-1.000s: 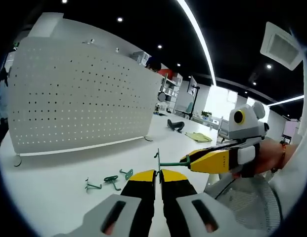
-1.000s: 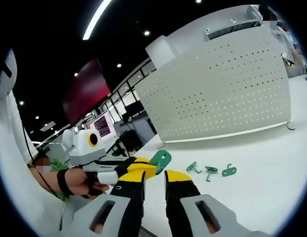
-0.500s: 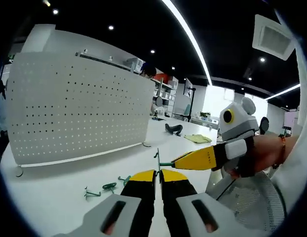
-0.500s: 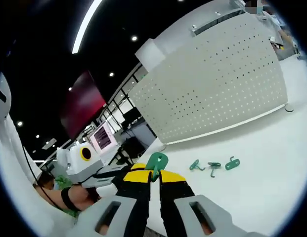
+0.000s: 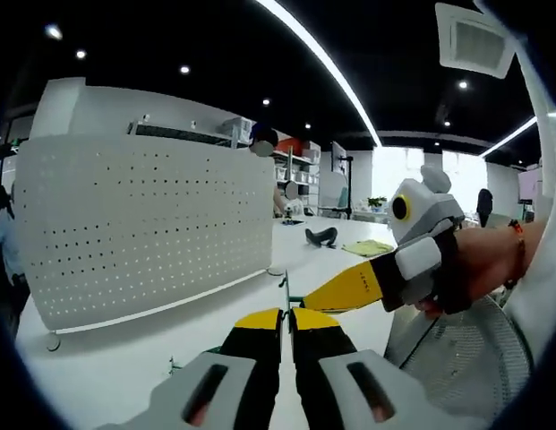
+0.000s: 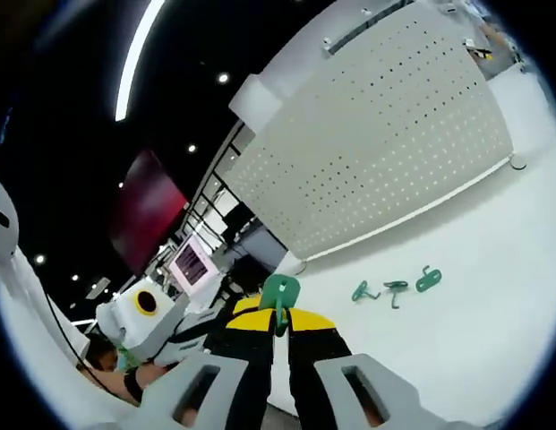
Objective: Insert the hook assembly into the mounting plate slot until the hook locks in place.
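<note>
A white perforated mounting plate (image 5: 143, 224) (image 6: 376, 152) stands upright on the white table (image 6: 457, 349). A green hook (image 5: 285, 285) (image 6: 280, 293) is held in the air between both grippers, well short of the plate. My left gripper (image 5: 285, 312) is shut on the hook's thin upright end. My right gripper (image 6: 276, 315) is shut on the hook's flat green tab. In the left gripper view, the right gripper's yellow finger (image 5: 345, 288) reaches in from the right. In the right gripper view, the left gripper (image 6: 161, 327) sits at lower left. Three loose green hooks (image 6: 394, 288) lie on the table before the plate.
A mesh chair back (image 5: 466, 367) stands at the right, under a person's hand (image 5: 479, 269). A black object (image 5: 320, 236) and a yellow cloth (image 5: 369, 247) lie farther along the table. Screens (image 6: 192, 260) stand beyond the plate's left end.
The right gripper, open one second ago, has shut on the hook's green tab. Both grippers have risen and tilted; the loose hooks sit lower in the left gripper view.
</note>
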`<state>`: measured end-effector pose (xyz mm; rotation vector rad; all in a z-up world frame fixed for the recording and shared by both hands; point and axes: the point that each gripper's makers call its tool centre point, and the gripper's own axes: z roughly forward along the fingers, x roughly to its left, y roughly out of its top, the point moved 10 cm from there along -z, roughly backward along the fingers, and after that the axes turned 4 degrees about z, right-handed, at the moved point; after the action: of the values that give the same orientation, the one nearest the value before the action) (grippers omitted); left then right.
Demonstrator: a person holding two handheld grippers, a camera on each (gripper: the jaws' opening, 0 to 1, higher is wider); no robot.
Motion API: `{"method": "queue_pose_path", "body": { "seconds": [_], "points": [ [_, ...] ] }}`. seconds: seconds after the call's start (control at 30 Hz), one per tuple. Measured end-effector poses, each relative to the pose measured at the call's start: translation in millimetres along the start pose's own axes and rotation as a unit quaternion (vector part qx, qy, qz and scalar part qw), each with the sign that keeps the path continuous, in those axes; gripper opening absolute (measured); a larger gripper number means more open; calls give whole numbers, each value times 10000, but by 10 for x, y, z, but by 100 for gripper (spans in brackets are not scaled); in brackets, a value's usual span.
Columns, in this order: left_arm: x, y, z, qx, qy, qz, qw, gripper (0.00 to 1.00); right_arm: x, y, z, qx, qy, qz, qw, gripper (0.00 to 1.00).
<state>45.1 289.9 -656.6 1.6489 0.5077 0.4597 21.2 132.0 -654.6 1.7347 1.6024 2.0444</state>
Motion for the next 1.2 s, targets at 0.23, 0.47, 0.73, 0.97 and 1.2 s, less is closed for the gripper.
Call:
{"method": "queue_pose_path", "body": {
  "seconds": [0.23,0.47,0.73,0.97,1.2],
  "points": [
    [-5,-10,12,16,-41,-15,10000,5,48,13,-15,78,-40,89,9999,2],
    [-26,6,63,92,-65,126,9999,5,49,31,-35,98,-170,-127,9997,2],
    [20,35,75,-100,-106,104,9998,6,15,102,-13,163,-296,-394,9987,2],
    [78,40,63,-164,1,-71,9998,10,18,182,12,132,-344,-579,9976,2],
    [117,35,26,-163,-47,-186,9997,13,-34,363,-7,38,-487,-843,9952,2]
  ]
}}
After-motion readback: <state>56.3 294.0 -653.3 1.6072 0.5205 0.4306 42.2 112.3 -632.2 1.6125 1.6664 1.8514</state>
